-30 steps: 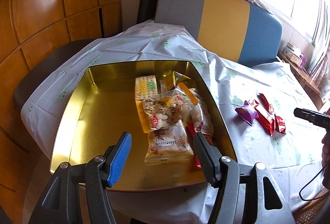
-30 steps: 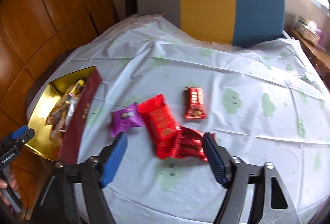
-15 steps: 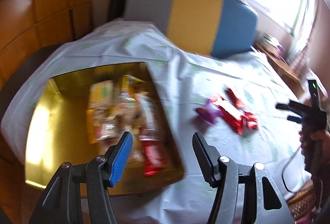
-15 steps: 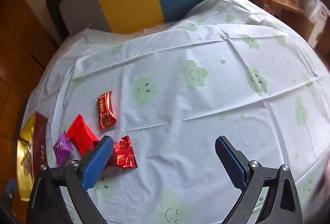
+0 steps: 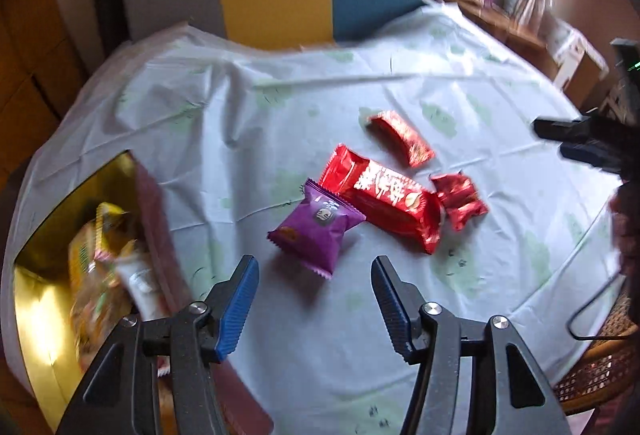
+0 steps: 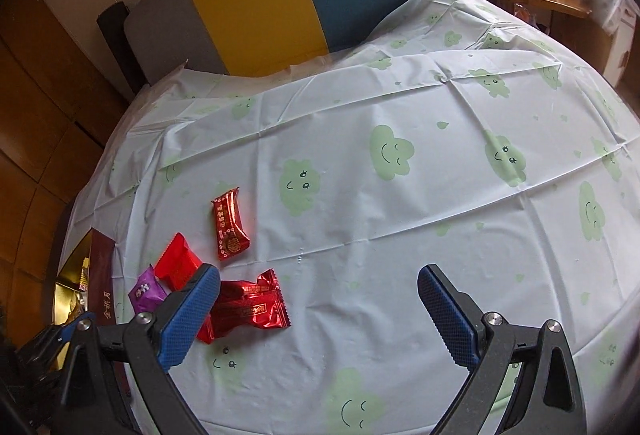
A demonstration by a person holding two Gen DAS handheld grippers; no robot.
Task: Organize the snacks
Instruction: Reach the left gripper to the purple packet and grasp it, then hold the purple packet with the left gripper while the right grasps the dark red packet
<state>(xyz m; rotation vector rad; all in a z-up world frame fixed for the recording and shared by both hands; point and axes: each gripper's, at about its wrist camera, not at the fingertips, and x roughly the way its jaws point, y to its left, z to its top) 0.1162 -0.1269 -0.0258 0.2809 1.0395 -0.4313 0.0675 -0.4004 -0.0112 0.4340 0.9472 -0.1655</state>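
My left claw [image 5: 312, 299], jaws apart and empty, hangs just short of the purple snack packet [image 5: 318, 229], which touches the long red wafer packet [image 5: 386, 201]. Two smaller red candies [image 5: 402, 139] [image 5: 460, 199] lie beside these, toward the tabletop's [image 6: 400, 219] left edge, where the gold tin [image 5: 44, 315] holds other snacks. My right claw [image 6: 318, 299], jaws wide apart, holds nothing.

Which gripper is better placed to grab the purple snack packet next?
Left. The left gripper is open with the purple snack packet just ahead between its fingers; the right gripper points mostly at bare tablecloth.
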